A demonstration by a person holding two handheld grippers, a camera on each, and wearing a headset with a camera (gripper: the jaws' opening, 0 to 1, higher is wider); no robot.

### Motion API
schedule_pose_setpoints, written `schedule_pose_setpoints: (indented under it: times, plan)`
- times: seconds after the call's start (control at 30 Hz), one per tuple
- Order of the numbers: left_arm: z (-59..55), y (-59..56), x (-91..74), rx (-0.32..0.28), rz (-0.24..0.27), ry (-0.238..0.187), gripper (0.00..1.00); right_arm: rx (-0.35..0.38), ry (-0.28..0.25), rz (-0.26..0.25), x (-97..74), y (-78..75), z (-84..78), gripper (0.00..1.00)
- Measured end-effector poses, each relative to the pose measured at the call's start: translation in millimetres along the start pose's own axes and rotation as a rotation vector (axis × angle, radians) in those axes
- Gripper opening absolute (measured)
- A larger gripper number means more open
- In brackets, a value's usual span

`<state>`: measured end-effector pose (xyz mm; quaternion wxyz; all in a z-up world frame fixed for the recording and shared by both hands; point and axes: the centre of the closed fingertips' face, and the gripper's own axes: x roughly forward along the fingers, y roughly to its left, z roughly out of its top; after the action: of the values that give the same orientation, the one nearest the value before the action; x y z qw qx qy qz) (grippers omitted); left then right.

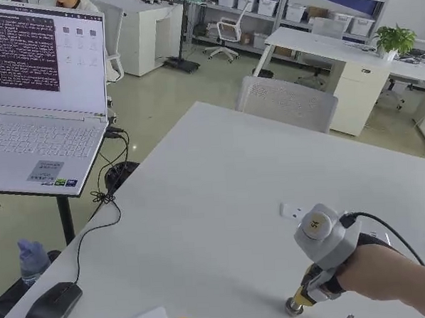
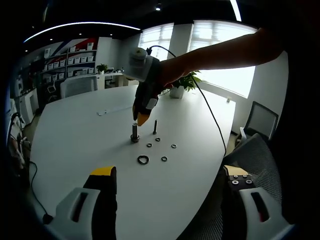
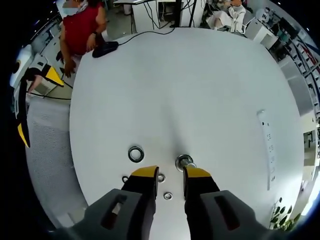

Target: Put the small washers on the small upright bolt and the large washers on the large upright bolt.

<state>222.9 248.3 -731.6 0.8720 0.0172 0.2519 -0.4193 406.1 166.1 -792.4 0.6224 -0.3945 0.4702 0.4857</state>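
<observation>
White table (image 1: 214, 187) stretches wide beyond right gripper (image 3: 171, 173).

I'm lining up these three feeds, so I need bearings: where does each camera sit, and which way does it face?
Head view: on the headset, looking forward and down over the table; the person's forearm and the right gripper show.
Left gripper view: on the left gripper, facing across the table toward the large bolt; its open jaws rise below.
Right gripper view: on the right gripper, looking steeply down at the table; its jaws show.
Shared: both gripper views see the large bolt and large washer.
</observation>
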Motion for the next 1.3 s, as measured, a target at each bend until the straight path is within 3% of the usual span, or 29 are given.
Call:
schedule_pose_setpoints:
  times: [0.37, 0.83, 1.3]
  plan:
    - [3.0, -3.0, 1.7, 0.005, -0.006, -0.014, 0.85, 0.012, -0.015, 0.037, 3.6, 29.6, 2.6, 0.16]
    - [3.5, -0.5, 1.8, -0.011, 0.004, -0.027, 0.87, 0.019, -0.03, 0.067, 15.9, 48.6, 4.6, 0.19]
    - [2.2, 2.1, 2.5, -0.018, 0.011, -0.032, 0.88, 0.006, -0.02, 0.088, 48.3, 66.8, -1.0, 0.26]
